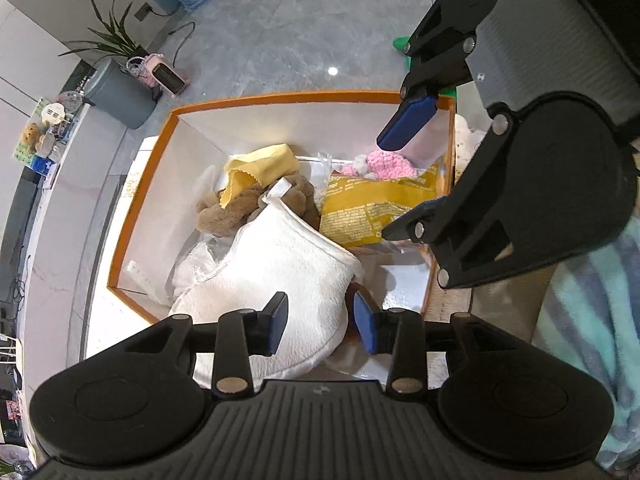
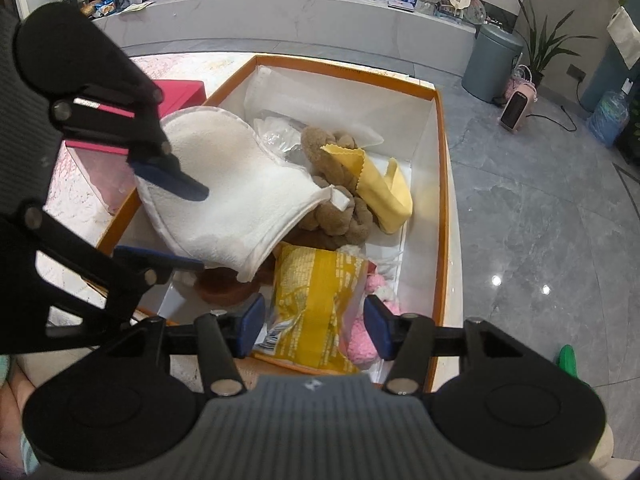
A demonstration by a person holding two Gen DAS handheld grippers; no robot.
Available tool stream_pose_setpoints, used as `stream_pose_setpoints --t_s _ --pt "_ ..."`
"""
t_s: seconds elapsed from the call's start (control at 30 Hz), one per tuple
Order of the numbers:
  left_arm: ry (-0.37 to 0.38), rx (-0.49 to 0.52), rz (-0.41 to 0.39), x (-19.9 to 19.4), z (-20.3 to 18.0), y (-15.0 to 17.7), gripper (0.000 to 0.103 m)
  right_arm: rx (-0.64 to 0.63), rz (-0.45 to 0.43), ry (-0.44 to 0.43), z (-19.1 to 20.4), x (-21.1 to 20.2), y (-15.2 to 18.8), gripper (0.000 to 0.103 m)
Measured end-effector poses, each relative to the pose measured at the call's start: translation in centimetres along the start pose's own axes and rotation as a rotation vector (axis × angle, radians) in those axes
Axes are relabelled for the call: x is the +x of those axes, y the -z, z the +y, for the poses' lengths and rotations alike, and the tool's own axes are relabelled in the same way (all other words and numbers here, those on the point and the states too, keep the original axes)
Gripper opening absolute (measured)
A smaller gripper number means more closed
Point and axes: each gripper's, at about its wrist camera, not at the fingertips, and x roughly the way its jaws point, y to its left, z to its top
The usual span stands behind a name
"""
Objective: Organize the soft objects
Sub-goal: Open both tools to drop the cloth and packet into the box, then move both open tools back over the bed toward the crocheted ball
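Nearest me, the left gripper (image 1: 320,322) hangs with its jaws spread over the white fleece mitt (image 1: 276,264), which lies draped in the orange-rimmed box (image 1: 280,98); whether a pad touches it, I cannot tell. The right gripper (image 2: 314,326) is spread too, above the yellow packet (image 2: 316,304) and pink knitted toy (image 2: 366,344). Further in lie the brown plush (image 2: 336,208) and yellow cloth (image 2: 380,188). Most soft things seem gathered already; tidying the mitt looks left.
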Motion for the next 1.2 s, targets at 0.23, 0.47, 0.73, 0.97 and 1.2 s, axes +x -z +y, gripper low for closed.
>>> stream_pose_setpoints --t_s 0.23,0.47,0.73,0.97,1.2 --pt "0.011 -0.056 -0.034 -1.8 0.1 1.5 0.046 0.007 -0.008 0.002 0.8 -1.1 0.0 0.055" --pt "0.029 -0.084 -0.032 -3.2 -0.3 3.4 0.046 -0.037 -0.013 0.006 2.7 -2.0 -0.4 0.064" --pt "0.024 -0.177 -0.034 -4.4 0.0 6.9 0.046 -0.101 -0.044 -0.014 5.9 -3.5 -1.0 0.065" --pt "0.004 -0.266 -0.008 -6.0 0.5 10.5 0.046 -0.159 -0.066 -0.043 9.2 -4.4 -1.9 0.066" --pt "-0.042 -0.435 -0.01 -7.7 1.9 15.3 0.046 -0.219 -0.102 -0.1 13.1 -4.9 -2.6 0.066"
